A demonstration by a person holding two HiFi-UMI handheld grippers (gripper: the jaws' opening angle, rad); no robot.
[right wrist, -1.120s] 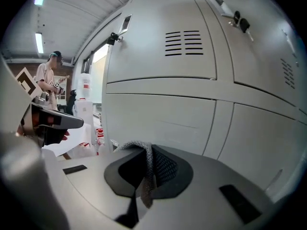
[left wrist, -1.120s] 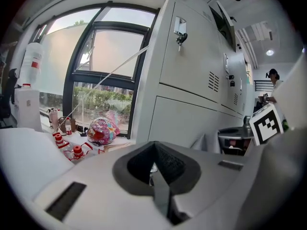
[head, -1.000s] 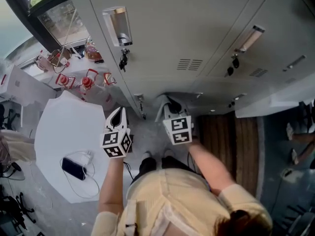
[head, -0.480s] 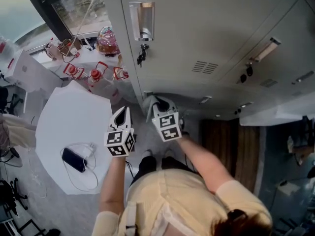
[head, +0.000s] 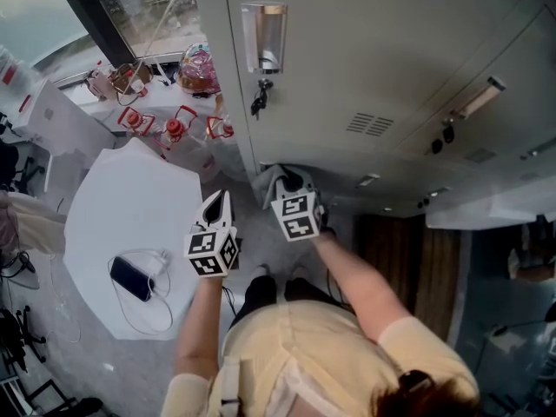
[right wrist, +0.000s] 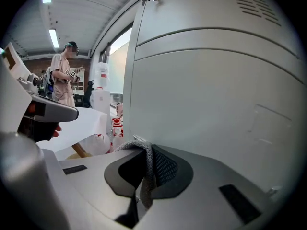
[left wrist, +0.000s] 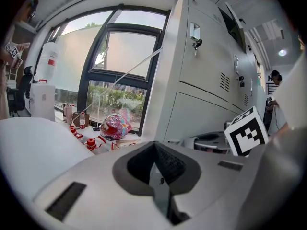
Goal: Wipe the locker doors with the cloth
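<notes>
Grey locker doors [head: 347, 50] fill the upper head view; a key [head: 258, 98] hangs from one lock. My right gripper [head: 289, 185] is shut on a grey cloth [head: 271, 179] and holds it against the lower door near the locker's left corner. In the right gripper view the cloth [right wrist: 147, 169] folds over the closed jaws of the right gripper [right wrist: 144, 186], with the door [right wrist: 216, 95] just ahead. My left gripper [head: 217, 202] hangs beside it, away from the door. In its own view the left gripper [left wrist: 156, 176] is shut and holds nothing.
A white table [head: 122, 198] stands at the left with a phone [head: 130, 278] and its cable on it. Red-capped items [head: 174, 129] and a pink bag [head: 198, 68] sit on the sill by the window. A person [right wrist: 64, 75] stands far off beside a water bottle [right wrist: 100, 80].
My right gripper has slid left with the cloth along the lower door, toward the locker's left corner. The left gripper has barely moved.
</notes>
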